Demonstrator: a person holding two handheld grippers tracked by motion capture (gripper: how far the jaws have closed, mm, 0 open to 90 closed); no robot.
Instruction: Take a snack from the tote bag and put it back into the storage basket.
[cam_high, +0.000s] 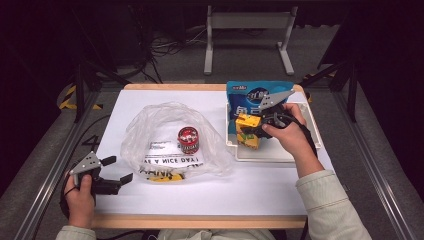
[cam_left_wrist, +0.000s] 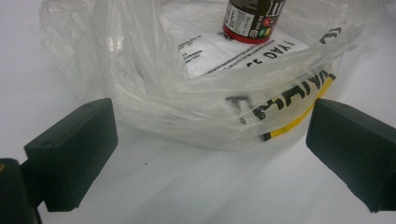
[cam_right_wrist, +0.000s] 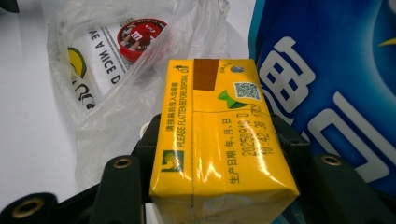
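Yellow carton (cam_right_wrist: 219, 140) clamped in right gripper (cam_high: 256, 125) over tray (cam_high: 280, 152), bag (cam_high: 170, 137) at nine o'clock for packing; left gripper (cam_high: 117, 170) held wide, empty.

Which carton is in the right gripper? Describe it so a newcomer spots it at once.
Find the white tray at the table's right edge, with a blue bag standing at its far end. Just in front of that bag, the right gripper is shut on the yellow drink carton, the one yellow box there, printed "please flatten before disposal".
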